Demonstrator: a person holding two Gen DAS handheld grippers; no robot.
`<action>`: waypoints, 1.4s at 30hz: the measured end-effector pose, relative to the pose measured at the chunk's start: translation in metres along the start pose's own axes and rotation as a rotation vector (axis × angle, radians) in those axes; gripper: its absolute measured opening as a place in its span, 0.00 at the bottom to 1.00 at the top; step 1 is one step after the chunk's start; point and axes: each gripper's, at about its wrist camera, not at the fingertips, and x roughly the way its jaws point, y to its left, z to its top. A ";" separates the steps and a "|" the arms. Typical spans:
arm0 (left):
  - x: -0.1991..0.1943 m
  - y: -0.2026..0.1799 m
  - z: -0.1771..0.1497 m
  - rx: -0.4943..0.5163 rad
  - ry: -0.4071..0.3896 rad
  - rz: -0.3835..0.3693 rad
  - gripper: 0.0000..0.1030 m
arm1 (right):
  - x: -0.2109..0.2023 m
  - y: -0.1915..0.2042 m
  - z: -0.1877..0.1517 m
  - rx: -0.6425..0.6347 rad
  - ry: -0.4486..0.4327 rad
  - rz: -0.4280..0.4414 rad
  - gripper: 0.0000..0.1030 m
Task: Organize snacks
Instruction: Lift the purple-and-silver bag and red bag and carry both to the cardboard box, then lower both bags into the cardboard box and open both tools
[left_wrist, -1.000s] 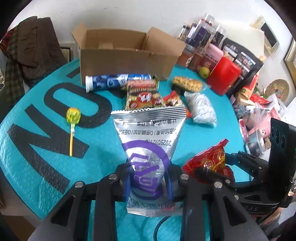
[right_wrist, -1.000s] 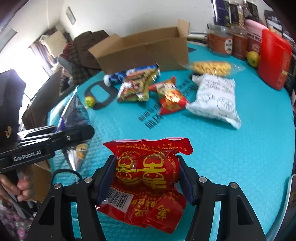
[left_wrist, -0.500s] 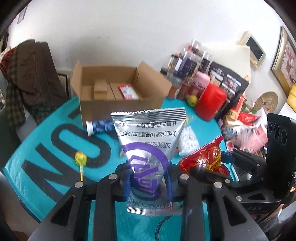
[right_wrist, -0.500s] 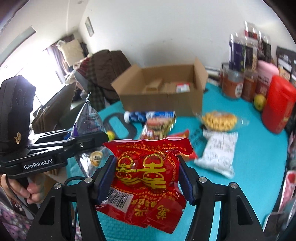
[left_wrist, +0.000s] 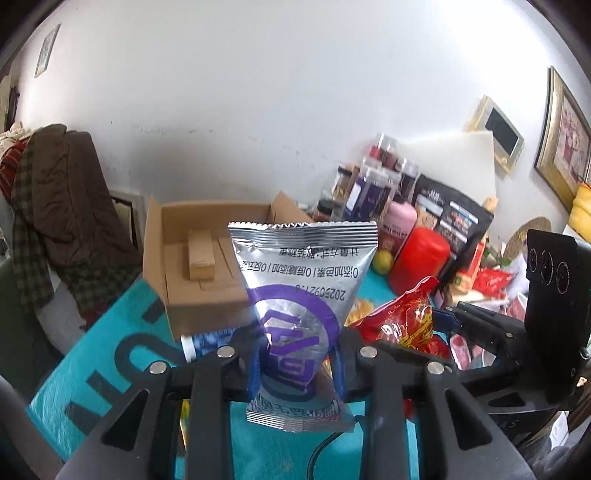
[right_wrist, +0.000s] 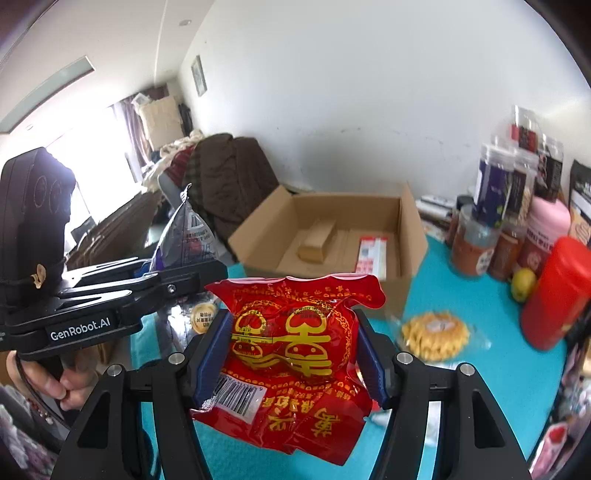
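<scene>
**Both tools loaded, packets held clear of the bench**

Left tool (left_wrist: 297, 363): clenched on a silver-and-purple snack packet (left_wrist: 301, 295). The blue pads press the packet's lower half from both sides; the packet stands upright, its crimped top edge uppermost and its print upside down. It hangs above the teal bench (left_wrist: 107, 354) and touches nothing else.

Right tool (right_wrist: 293, 352): grasping a red snack packet with gold characters (right_wrist: 291, 347). The pads bear on its two sides at mid-height; the barcode end hangs below the fingers, off the bench.

In the right wrist view the left tool sits at 9 o'clock of the red packet, with a hand (right_wrist: 62, 384) on its grip at the lower left edge.

Open cardboard box (right_wrist: 332, 236): on the bench at 12 o'clock beyond the red packet, flaps raised. Inside lie a small brown carton (right_wrist: 316, 242) and a red-and-white packet (right_wrist: 371, 254).

Loose on the bench: a clear bag of yellow snacks (right_wrist: 434, 334) at 3 o'clock of the red packet; a red canister (right_wrist: 554, 295), a yellow fruit (right_wrist: 522, 282) and several jars (right_wrist: 476, 240) further right. A blue tube (left_wrist: 207, 339) lies just in front of the box in the left wrist view.
</scene>
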 end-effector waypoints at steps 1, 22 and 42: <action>0.001 0.001 0.005 0.002 -0.010 -0.001 0.28 | 0.000 0.000 0.003 -0.002 -0.008 0.000 0.62; 0.059 0.043 0.087 0.011 -0.058 0.033 0.28 | 0.066 -0.030 0.087 -0.041 -0.076 -0.022 0.62; 0.145 0.084 0.130 0.042 0.043 0.159 0.28 | 0.139 -0.063 0.133 -0.050 0.028 -0.025 0.62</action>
